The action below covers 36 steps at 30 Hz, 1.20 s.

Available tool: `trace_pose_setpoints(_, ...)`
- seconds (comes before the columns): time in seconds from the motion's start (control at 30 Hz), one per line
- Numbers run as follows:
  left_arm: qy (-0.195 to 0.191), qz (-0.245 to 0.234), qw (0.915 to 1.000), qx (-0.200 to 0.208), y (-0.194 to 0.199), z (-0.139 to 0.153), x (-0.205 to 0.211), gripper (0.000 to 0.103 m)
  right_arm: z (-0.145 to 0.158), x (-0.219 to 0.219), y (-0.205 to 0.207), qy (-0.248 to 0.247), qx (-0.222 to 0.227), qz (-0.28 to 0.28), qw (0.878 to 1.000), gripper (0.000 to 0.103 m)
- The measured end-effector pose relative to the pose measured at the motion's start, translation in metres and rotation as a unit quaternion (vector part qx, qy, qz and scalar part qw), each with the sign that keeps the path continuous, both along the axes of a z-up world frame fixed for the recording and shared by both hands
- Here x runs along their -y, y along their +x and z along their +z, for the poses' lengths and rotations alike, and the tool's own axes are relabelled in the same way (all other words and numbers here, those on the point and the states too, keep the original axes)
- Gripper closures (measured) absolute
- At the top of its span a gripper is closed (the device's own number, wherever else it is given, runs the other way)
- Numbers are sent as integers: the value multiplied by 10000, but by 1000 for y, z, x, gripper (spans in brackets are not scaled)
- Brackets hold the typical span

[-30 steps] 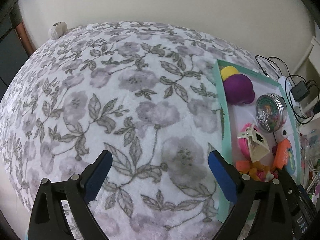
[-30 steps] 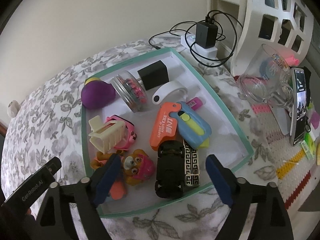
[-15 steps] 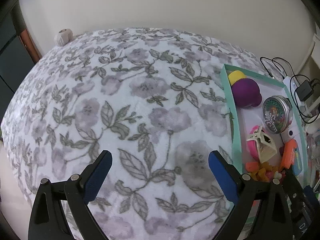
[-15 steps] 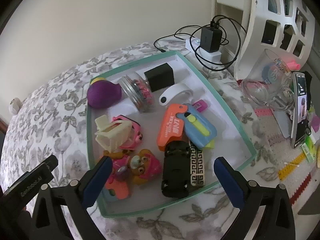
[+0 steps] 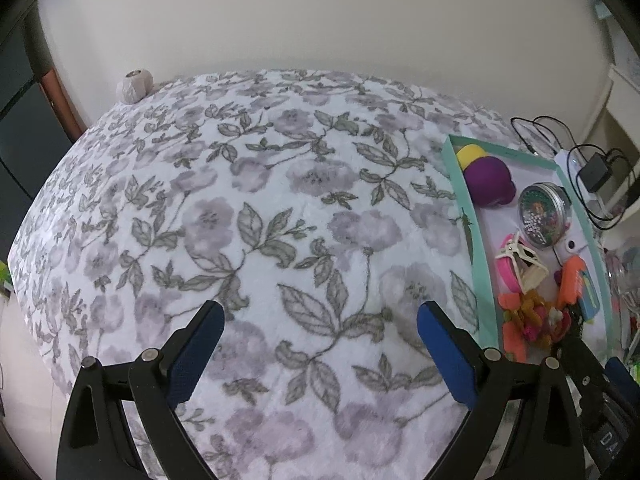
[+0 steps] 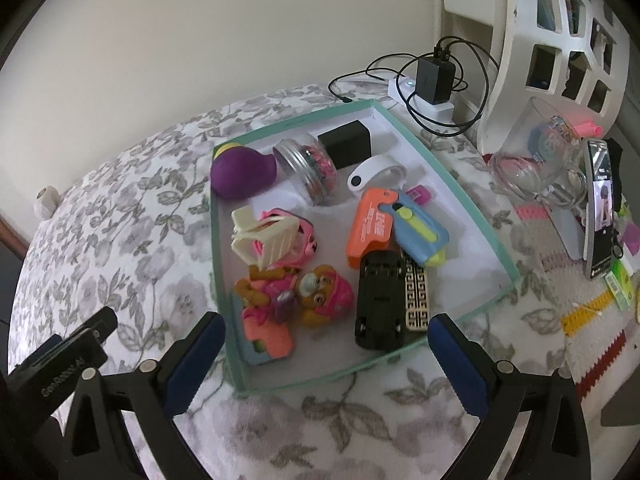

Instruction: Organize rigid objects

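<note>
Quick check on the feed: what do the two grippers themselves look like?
Both match: the left gripper and right gripper have black angular frames with silver bolt heads and two fingers faced with blue pads. White lettering marks the left gripper's side, seen from the right wrist view. No sleeves or cables show.

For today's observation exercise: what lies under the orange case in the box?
The orange case rests partly on the black toy car, beside the blue case. Whatever else lies beneath is covered.

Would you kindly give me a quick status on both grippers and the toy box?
Left gripper open over bare blanket. Right gripper open, empty, near box front edge. Toys piled inside; nothing blocking.
</note>
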<state>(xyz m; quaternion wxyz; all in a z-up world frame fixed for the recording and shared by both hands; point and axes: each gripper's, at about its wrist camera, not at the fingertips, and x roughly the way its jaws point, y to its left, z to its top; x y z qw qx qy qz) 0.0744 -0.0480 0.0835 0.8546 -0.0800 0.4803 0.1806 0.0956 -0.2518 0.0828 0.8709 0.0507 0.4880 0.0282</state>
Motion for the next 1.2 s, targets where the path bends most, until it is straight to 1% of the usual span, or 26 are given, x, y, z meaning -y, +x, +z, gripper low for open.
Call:
trace_pose_setpoints(0.2, 78, -166, 9998, 17, -20, 7, 0, 6, 5, -2, -17, -22, 50, 58, 10000, 0)
trace_pose_setpoints(0.47, 91, -224, 9997, -4, -41, 9, -10, 6, 11, -4, -32, -24, 136, 107, 9998, 0)
trace_pose_setpoints(0.67, -20, -215, 9998, 13, -54, 11, -18, 6, 16, -7, -41, -34, 194, 156, 9997, 0)
trace_pose_setpoints(0.93, 73, -345, 9994, -18, -61, 13, -16, 6, 19, -10, -50, -86, 225, 231, 9994, 0)
trace_pose_setpoints(1.2, 19, -385, 9993, -24, -66, 14, -17, 6, 20, -9, -56, -99, 228, 256, 9994, 0)
